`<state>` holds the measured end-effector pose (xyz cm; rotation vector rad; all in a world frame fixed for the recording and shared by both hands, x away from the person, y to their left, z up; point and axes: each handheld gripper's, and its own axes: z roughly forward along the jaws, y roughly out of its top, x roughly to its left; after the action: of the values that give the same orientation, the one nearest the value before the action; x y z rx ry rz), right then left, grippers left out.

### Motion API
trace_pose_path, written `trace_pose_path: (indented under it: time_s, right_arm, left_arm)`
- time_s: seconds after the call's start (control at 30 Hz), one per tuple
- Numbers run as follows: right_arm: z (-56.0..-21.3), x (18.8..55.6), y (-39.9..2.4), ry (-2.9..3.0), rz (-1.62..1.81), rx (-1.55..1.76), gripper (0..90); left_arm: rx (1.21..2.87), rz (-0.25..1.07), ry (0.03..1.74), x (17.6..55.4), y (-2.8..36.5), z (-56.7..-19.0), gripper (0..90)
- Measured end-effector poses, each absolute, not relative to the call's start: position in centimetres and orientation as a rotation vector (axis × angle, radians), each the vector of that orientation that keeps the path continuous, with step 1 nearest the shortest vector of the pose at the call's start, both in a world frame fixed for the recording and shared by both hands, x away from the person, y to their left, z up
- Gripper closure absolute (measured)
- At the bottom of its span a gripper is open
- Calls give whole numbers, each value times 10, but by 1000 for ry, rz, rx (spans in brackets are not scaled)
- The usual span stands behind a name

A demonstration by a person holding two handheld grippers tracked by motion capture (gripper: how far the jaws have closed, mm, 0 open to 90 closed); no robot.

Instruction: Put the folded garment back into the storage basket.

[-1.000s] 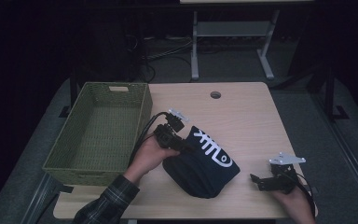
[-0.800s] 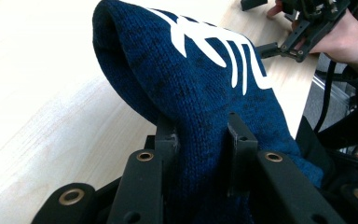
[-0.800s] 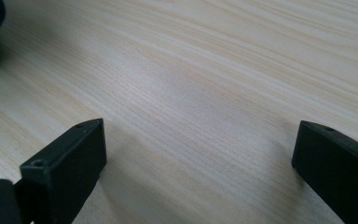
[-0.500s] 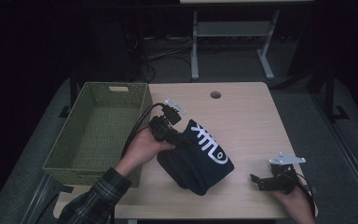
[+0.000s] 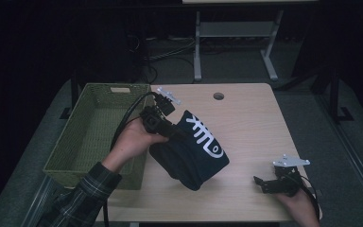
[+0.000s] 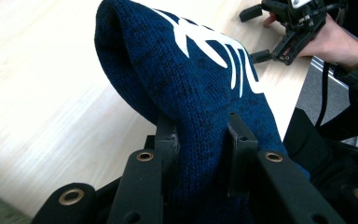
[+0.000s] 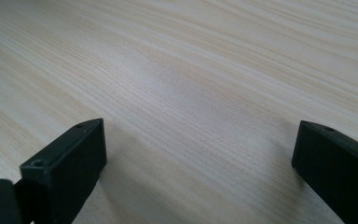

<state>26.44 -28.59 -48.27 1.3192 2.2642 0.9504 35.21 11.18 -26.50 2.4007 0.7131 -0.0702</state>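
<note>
At the middle of the counter (image 5: 250, 118), the left hand-held gripper (image 5: 172, 131) clenches a fold of the dark blue knit garment (image 5: 194, 151), whose far end is lifted while its near end rests on the wood, just right of the green woven basket (image 5: 94, 137). At the near right corner, the right hand-held gripper (image 5: 263, 183) rests with jaws spread, grasping nothing.

One dark blue knitted cap with white lettering (image 5: 194, 151) is showing, one green woven rectangular basket (image 5: 94, 132) is sitting on one pale wooden table (image 5: 250, 118), and two black two-jaw grippers are showing: left gripper (image 5: 177, 132), right gripper (image 5: 260, 183).
</note>
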Motion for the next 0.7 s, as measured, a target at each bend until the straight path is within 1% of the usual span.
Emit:
trace_pose_path:
  time_s: [0.5, 0.7]
  right_arm:
    - [-483, 264, -286, 2261, 952, 1323, 27]
    - [-483, 264, -286, 2261, 952, 1324, 27]
  left_arm:
    - [2375, -7, 756, 354, 145, -226, 717]
    - [2360, 27, 799, 354, 165, -211, 716]
